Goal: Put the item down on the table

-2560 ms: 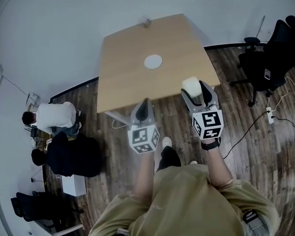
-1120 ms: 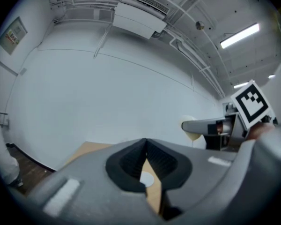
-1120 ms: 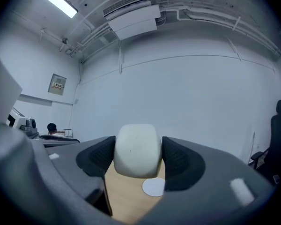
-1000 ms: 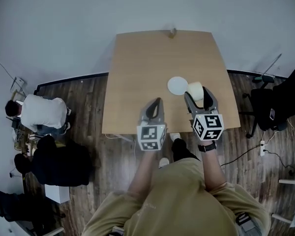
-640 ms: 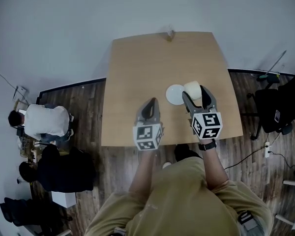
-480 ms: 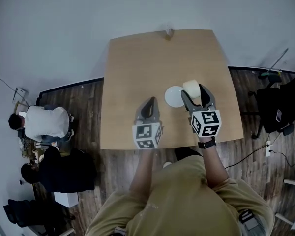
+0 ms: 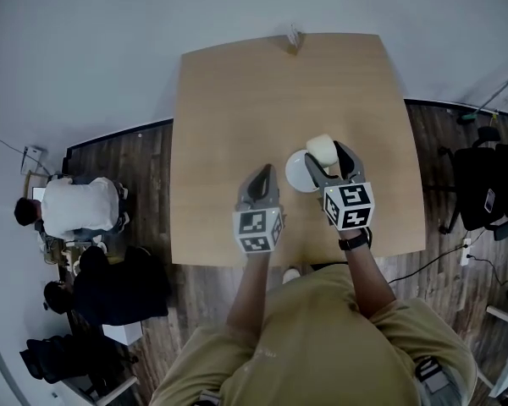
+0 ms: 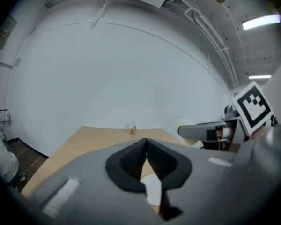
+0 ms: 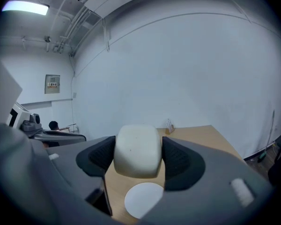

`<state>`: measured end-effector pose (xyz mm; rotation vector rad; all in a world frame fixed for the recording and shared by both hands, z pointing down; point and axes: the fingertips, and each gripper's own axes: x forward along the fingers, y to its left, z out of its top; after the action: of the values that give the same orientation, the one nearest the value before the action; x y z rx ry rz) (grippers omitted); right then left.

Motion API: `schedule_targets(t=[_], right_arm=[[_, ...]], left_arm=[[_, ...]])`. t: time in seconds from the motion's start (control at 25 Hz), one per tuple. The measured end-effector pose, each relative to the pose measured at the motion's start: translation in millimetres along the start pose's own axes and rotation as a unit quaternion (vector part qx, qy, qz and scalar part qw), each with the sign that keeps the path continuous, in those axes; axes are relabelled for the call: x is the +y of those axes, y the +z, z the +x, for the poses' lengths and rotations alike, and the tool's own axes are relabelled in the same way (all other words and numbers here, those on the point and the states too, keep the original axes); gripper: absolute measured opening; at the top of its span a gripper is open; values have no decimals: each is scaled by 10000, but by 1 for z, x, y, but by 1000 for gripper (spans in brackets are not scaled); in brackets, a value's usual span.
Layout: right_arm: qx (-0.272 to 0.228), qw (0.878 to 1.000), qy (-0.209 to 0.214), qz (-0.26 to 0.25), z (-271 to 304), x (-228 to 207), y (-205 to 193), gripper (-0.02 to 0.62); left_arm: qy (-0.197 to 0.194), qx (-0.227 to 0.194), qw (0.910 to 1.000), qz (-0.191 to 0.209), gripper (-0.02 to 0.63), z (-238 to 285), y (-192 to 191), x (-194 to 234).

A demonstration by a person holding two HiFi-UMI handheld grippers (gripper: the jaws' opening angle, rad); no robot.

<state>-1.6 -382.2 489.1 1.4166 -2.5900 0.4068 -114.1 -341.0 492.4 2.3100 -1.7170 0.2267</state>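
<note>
Cream item [image 9: 137, 149] gripped in right gripper [image 7: 324, 161] fingers above counter [image 7: 229, 100]; left gripper [image 8: 145, 149] fingers closed, empty. Next, likely: lower it near white disc [image 7: 298, 174], then release.

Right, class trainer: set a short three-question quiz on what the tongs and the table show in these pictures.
1. Multiple choice: what do the right tongs grip? A) a cream rounded item B) a red mug C) nothing
2. True or false: the left tongs stand wide open.
3. Fill in: the white disc lies on the ____.

Key
1. A
2. False: they are shut, with nothing between them.
3. table
</note>
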Motion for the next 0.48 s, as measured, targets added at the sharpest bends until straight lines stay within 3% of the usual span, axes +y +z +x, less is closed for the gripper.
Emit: schedule_targets(t=[0.48], right_arm=[[938, 9952, 128, 241, 72, -26, -82, 318]], left_arm=[[-4, 822, 9962, -293, 1, 74, -64, 21]])
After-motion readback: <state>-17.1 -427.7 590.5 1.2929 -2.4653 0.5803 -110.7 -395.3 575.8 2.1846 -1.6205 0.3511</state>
